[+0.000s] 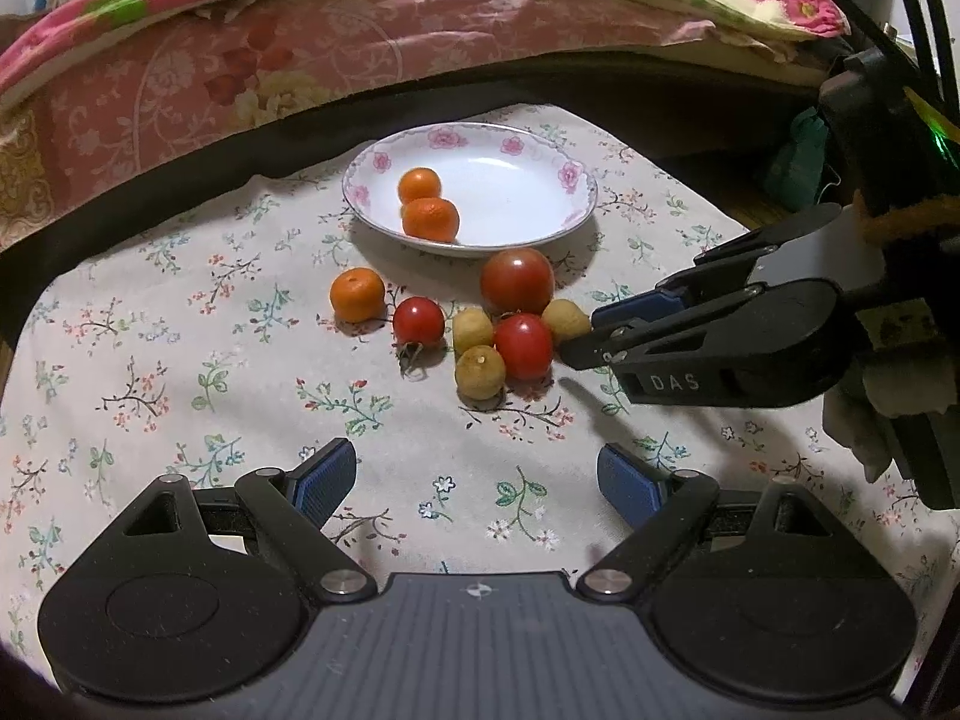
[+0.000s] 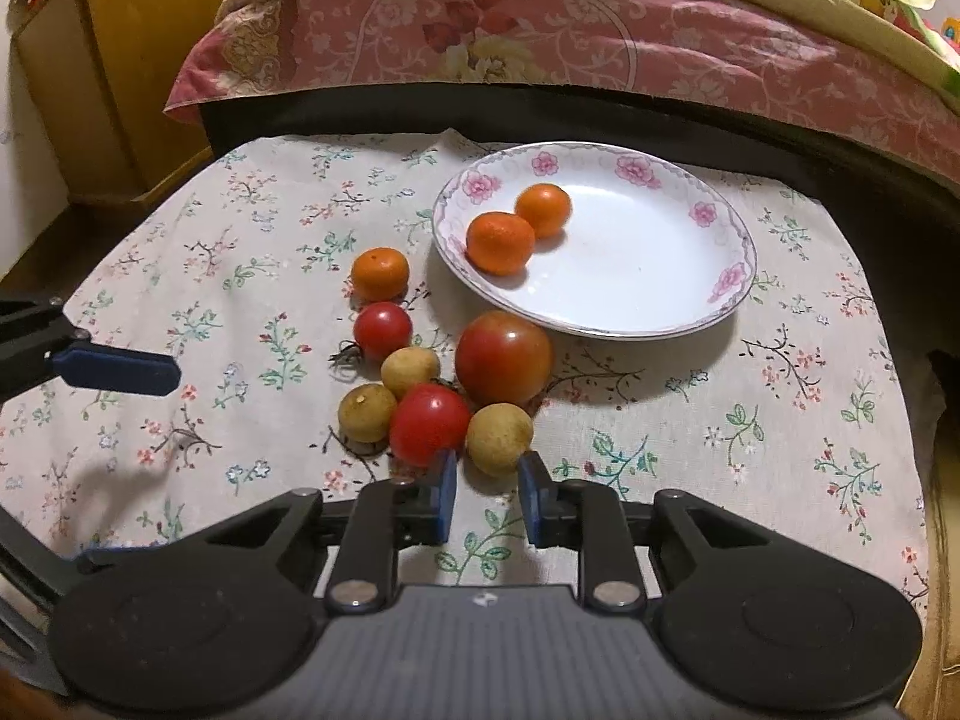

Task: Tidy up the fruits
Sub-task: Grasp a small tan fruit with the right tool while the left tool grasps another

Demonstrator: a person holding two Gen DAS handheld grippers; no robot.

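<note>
we see the right gripper (image 2: 483, 483) low over the floral cloth (image 2: 750, 450), fingers slightly apart with nothing between them, tips just short of a tan longan (image 2: 499, 438); one pad is just beside a small red tomato (image 2: 429, 425). the left gripper (image 1: 477, 480) has its fingers wide apart, nothing held, hanging over bare cloth well back from the fruit.

loose cluster mid-cloth, in front of the plate's near rim: two more longans (image 2: 367, 412) (image 2: 410, 370), touching or nearly so, a big tomato (image 2: 503, 357) closest to the rim, a second small tomato (image 2: 382, 330) with its stem, and one mandarin (image 2: 379, 273) on the cloth left of the plate.

beyond, toward the far edge of the cloth, the white plate (image 2: 660, 294) with pink flower rim. it holds two mandarins (image 2: 500, 242) (image 2: 543, 210), touching, on its left side.

behind the cloth's far edge, a pink patterned quilt (image 2: 540, 30).
</note>
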